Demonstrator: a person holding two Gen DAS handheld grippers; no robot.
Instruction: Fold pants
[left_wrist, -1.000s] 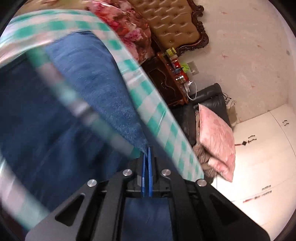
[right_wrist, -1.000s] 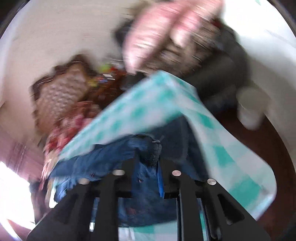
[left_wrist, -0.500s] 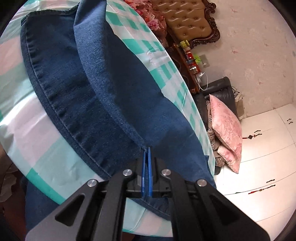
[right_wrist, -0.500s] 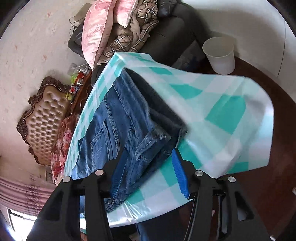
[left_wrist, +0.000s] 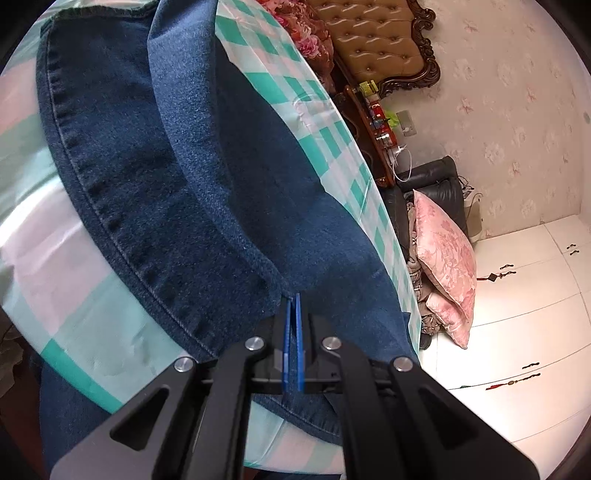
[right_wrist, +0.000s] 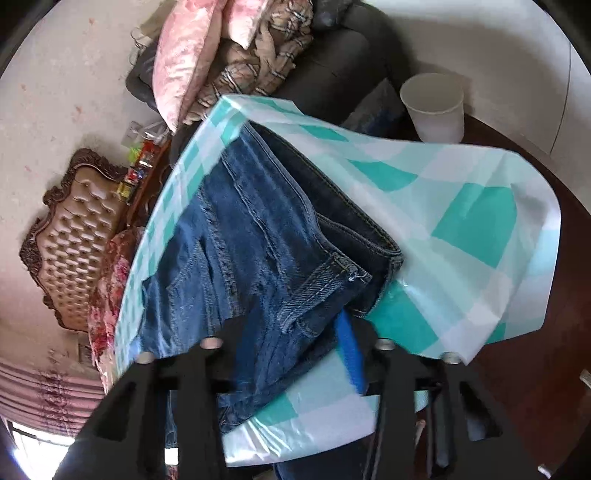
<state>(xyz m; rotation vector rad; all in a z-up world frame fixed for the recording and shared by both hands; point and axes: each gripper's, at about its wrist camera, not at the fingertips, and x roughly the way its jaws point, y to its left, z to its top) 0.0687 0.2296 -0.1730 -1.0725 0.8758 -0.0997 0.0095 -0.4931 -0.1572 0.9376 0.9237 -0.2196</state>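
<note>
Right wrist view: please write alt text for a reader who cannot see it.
Folded blue jeans lie on a table under a teal-and-white checked cloth, and the right gripper closes on the waistband corner nearest the camera. Behind the table are a white bin, pink cushions on a dark sofa, and a tufted headboard.

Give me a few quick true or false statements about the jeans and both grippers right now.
1. The jeans lie on a green-checked cloth. True.
2. The left gripper stands wide open. False: its pads are shut together at the denim's edge.
3. A white bin stands beyond the table. True.
4. The right gripper hangs clear of the jeans. False: denim sits between its fingers, which have just been closing.
5. The pillows are blue. False: pink.
</note>
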